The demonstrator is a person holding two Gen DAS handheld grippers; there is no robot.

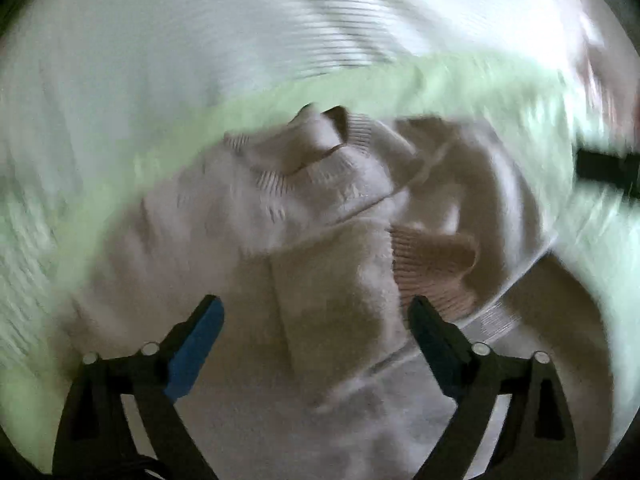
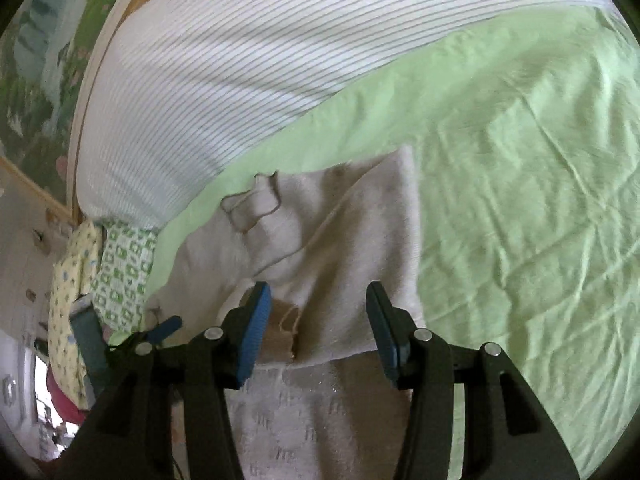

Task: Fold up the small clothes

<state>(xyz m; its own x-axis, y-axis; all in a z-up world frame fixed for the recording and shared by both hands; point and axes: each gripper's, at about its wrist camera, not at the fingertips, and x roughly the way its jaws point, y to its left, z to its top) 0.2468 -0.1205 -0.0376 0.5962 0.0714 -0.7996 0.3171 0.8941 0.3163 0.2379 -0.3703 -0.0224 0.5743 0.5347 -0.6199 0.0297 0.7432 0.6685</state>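
Note:
A small beige knit sweater (image 1: 320,216) lies crumpled on a light green bedsheet (image 1: 500,80); the left wrist view is blurred. Its ribbed collar (image 1: 328,148) points away and a ribbed cuff (image 1: 432,264) lies to the right. My left gripper (image 1: 316,312) is open just above the sweater, holding nothing. In the right wrist view the sweater (image 2: 352,240) is partly folded, a sleeve (image 2: 256,208) lying towards the left. My right gripper (image 2: 318,300) is open over its near edge, empty. The left gripper's blue fingertips (image 2: 164,328) show at the left.
A white striped duvet (image 2: 224,72) lies beyond the green sheet (image 2: 520,200). Patterned pillows (image 2: 116,276) sit at the left bed edge. A wooden bed frame (image 2: 120,12) and floral wall lie behind. The right gripper (image 1: 608,168) shows as a dark shape at right.

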